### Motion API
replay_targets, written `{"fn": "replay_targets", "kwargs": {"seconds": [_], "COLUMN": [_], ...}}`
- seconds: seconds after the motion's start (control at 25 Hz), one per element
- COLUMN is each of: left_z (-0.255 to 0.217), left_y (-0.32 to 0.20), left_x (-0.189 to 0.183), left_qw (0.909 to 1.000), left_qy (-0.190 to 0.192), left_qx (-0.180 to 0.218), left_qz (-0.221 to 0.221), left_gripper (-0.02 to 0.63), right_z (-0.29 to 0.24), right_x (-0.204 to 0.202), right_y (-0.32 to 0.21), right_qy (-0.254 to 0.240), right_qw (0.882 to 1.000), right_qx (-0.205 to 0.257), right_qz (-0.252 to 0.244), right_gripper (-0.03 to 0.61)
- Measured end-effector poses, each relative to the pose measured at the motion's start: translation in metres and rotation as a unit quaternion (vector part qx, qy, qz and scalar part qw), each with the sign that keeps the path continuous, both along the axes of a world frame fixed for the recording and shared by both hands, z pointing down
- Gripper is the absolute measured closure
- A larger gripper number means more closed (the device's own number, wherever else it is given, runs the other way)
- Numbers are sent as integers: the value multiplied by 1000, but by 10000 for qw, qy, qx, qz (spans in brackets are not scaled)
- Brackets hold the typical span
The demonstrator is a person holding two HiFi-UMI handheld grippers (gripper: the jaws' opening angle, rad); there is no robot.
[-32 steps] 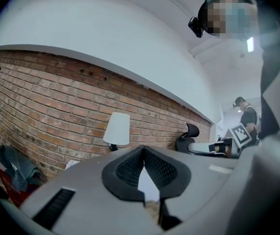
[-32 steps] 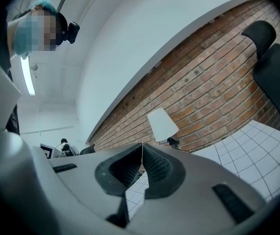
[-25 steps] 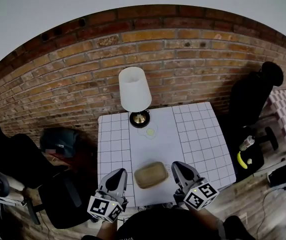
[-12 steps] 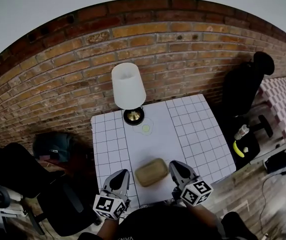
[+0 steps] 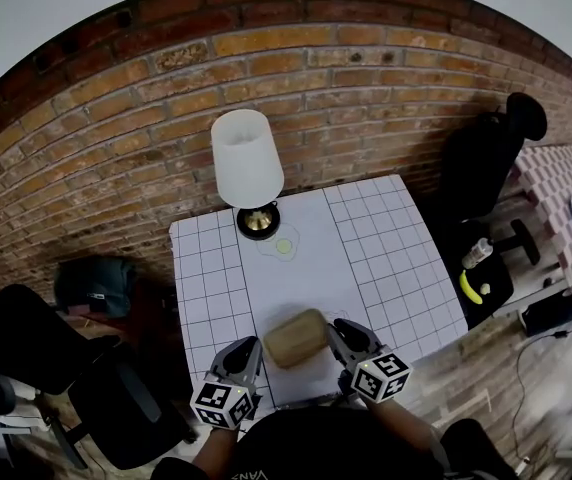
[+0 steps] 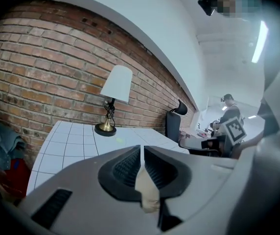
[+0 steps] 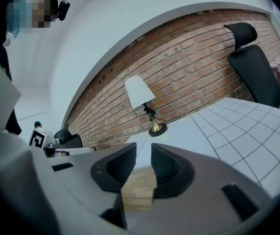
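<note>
Two ends of a tray (image 5: 296,339) were pinched tight, one by the left gripper (image 5: 249,348), one by the right gripper (image 5: 338,332), so it could be held steady between them.

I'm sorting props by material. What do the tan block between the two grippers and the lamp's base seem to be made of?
Tan block: probably bare wood or layered board, matte; the right gripper view shows pale stacked bands on its edge.
Lamp base: likely polished brass or brass-plated metal; it is golden with bright glints.
</note>
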State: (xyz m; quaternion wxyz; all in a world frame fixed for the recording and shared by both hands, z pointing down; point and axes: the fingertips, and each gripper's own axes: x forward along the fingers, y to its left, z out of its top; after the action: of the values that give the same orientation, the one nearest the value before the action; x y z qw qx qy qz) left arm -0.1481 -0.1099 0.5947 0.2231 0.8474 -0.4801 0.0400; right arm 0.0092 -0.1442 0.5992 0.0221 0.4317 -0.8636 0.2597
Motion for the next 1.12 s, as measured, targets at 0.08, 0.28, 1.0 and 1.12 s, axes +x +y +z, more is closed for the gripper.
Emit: {"fn": "replay_targets", "kwargs": {"seconds": [0.08, 0.28, 1.0, 1.12], "left_z": [9, 29, 86, 90], "left_y": [-2, -4, -1, 1], "left_x": [1, 2, 12, 16], "left_qw": [9999, 9984, 9853, 9836], "left_qy": [49, 88, 373, 446], "left_qx": [-157, -547, -1667, -1745], "left_qz": [-35, -85, -92, -70], "left_gripper": [603, 552, 394, 394], "right_z": [9, 25, 77, 79], "right_x": [0, 1, 2, 3], "right_y": [-1, -4, -3, -3], "right_qy": [57, 167, 471, 463], "right_qw": [9999, 9993, 9950, 9950], "right_qx": [-114, -322, -863, -878], "right_qz": [-24, -39, -152, -125], "right_gripper": [476, 465, 459, 459]}}
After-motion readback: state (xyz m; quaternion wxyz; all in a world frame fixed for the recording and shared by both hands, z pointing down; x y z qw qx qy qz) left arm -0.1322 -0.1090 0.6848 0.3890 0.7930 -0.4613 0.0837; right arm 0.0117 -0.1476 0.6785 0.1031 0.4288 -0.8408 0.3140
